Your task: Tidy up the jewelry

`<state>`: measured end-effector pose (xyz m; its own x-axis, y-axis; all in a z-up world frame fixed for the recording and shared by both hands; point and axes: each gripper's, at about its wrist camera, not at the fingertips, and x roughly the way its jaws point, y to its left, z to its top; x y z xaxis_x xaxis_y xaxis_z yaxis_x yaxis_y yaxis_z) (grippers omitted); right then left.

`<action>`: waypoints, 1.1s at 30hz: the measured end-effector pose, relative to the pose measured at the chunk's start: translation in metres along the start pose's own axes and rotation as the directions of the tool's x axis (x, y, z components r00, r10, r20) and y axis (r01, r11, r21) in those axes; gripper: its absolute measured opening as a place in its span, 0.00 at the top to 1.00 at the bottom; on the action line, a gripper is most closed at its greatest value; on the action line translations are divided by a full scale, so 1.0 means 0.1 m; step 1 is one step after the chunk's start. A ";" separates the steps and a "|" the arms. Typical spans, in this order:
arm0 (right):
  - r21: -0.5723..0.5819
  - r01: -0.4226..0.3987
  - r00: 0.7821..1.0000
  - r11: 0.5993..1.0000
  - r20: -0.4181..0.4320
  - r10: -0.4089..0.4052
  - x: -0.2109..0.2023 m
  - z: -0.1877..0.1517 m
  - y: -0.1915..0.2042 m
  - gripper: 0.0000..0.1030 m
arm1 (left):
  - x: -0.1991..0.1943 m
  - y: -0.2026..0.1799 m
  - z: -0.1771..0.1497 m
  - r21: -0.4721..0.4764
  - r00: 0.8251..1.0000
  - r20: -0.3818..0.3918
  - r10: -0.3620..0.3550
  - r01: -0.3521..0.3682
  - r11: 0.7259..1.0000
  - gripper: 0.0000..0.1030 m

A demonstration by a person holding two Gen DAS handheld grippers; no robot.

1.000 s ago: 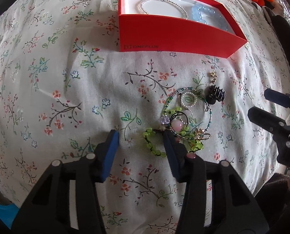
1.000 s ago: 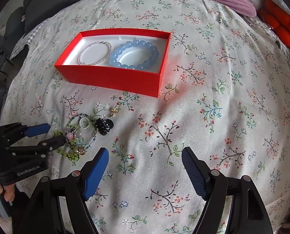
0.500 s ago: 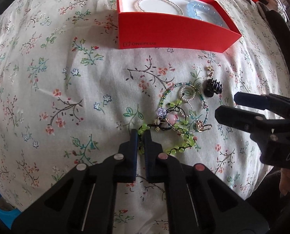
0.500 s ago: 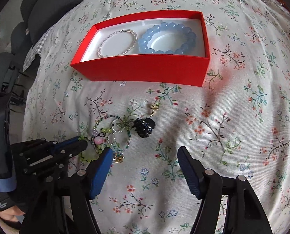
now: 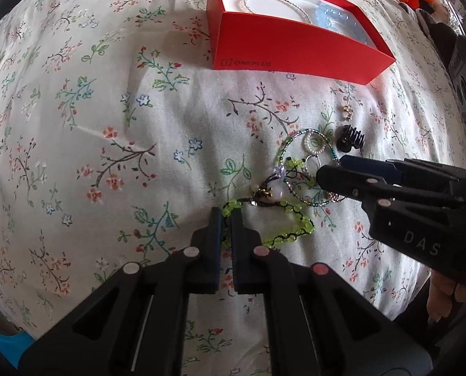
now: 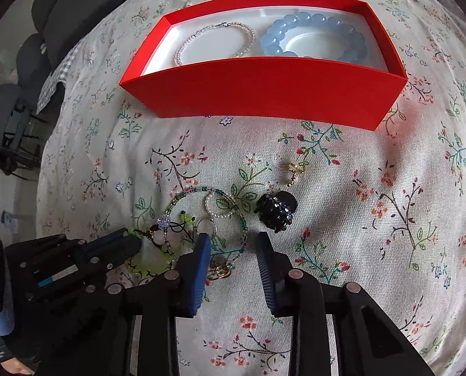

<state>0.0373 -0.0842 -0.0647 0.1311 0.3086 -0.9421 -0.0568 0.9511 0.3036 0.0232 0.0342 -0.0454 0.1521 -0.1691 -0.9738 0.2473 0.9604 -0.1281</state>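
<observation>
The left gripper [image 5: 227, 219] points steeply down, its jaws nearly together and pinching a green bracelet [image 5: 291, 230] strand between the pads. The right gripper [image 6: 233, 244] also points steeply down, beside the left one. Its jaws have just been closing and stand partly apart, with only thin loops of the jewelry pile [image 6: 208, 219] between the tips; the pads do not press on anything. A bit of a hand [image 5: 446, 294] shows behind the right gripper in the left wrist view.
</observation>
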 end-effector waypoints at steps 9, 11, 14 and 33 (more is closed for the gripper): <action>-0.080 0.048 0.999 0.996 0.026 -0.046 0.00 -0.05 0.10 0.90 | 0.01 0.01 -0.01 -0.008 1.000 0.010 0.014 -0.013 1.000 0.94; -0.094 0.045 0.999 0.995 0.031 -0.042 -0.04 -0.07 0.09 0.91 | 0.00 0.03 -0.02 -0.009 1.000 0.018 0.019 -0.019 1.000 0.94; -0.101 0.031 0.999 0.994 0.038 -0.027 -0.10 -0.09 0.07 0.93 | -0.09 0.02 -0.02 -0.015 0.999 0.032 0.023 -0.023 1.000 0.94; -0.060 -0.024 0.999 0.998 0.021 0.025 -0.30 -0.10 -0.15 0.51 | -0.28 0.08 -0.06 -0.028 0.997 0.069 0.025 -0.023 0.999 0.94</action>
<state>0.0242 -0.1081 -0.0427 0.1501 0.3325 -0.9311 -0.1188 0.9410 0.3169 0.0154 0.0479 -0.0197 0.2242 -0.1600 -0.9613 0.2167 0.9699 -0.1109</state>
